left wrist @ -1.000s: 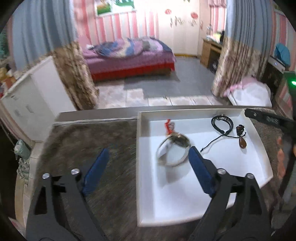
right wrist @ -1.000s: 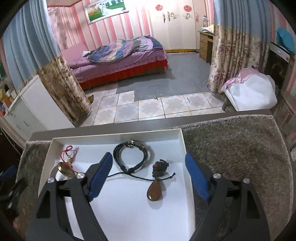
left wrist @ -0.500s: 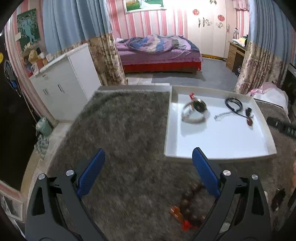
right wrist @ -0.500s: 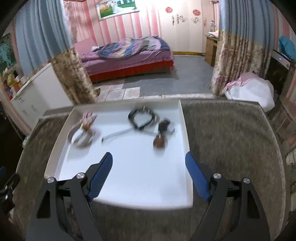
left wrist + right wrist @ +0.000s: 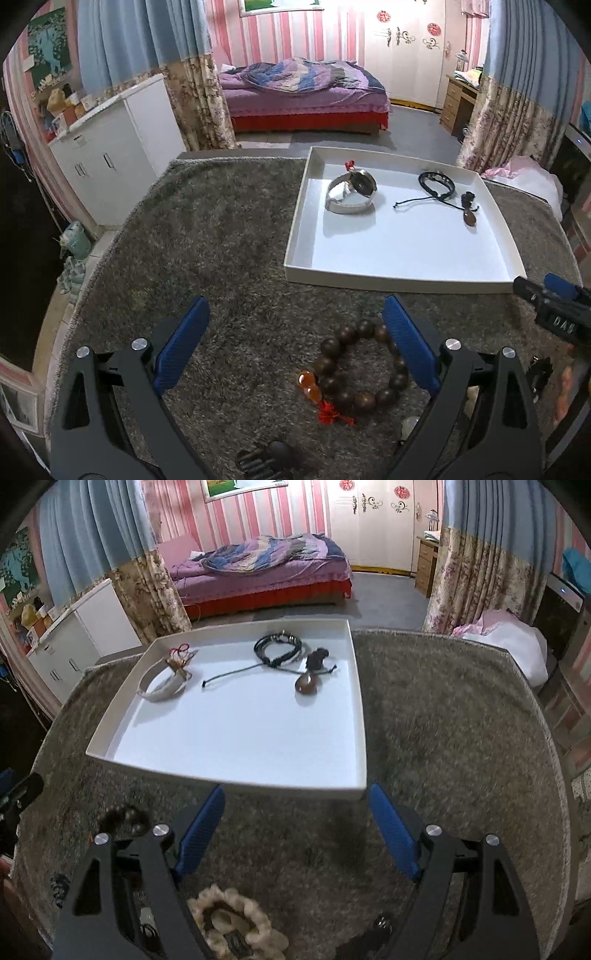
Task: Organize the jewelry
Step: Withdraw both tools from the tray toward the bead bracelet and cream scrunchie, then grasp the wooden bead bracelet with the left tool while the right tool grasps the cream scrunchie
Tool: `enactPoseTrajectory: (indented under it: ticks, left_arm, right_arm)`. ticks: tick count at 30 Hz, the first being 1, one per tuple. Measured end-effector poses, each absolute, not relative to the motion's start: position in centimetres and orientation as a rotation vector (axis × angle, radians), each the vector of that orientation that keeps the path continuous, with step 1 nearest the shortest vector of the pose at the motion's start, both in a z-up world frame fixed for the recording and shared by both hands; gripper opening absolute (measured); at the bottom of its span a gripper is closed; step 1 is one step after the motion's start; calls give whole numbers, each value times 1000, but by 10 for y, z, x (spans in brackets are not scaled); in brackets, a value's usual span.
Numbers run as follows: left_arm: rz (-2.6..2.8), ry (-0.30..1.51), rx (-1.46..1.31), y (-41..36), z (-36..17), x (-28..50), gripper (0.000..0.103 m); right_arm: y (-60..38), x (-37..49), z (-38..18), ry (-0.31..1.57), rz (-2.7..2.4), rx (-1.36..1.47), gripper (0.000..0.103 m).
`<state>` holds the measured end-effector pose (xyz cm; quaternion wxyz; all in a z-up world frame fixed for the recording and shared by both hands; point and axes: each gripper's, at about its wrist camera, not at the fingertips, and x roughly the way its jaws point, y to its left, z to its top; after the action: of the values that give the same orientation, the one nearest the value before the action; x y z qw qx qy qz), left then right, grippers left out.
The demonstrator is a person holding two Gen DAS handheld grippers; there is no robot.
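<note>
With both sets of jaws spread wide and holding nothing, I have my left gripper (image 5: 295, 332) poised above a bracelet of dark wooden beads (image 5: 364, 373), which lies on the shaggy grey rug (image 5: 207, 236) covering the counter. Its beads are round and glossy brown, closed by an amber bead and a red knotted tassel. My right gripper (image 5: 297, 827) hangs over bare rug just short of the near rim of the white tray (image 5: 229, 779). Below it a fluffy cream ring (image 5: 236, 919) rests on the rug. Inside the tray, toward its far side, I see a pale-strapped watch (image 5: 351, 192) with a red cord, a black braided cord bracelet (image 5: 436, 182) and, just beside that, a brown teardrop pendant (image 5: 306, 685).
</note>
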<state>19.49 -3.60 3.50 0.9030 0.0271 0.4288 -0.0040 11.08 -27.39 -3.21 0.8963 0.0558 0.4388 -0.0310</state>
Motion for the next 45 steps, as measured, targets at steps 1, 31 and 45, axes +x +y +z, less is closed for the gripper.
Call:
enactPoseTrajectory:
  ticks: [1, 31, 45]
  left_arm:
    - [-18, 897, 50, -35, 33, 195, 95]
    - [-173, 1012, 21, -27, -30, 218, 94]
    - [-224, 1150, 41, -37, -68, 229, 70]
  right_arm:
    - [-271, 108, -33, 913, -54, 104, 81]
    - [-258, 64, -69, 976, -35, 56, 81]
    - [-249, 69, -97, 1073, -29, 14, 81]
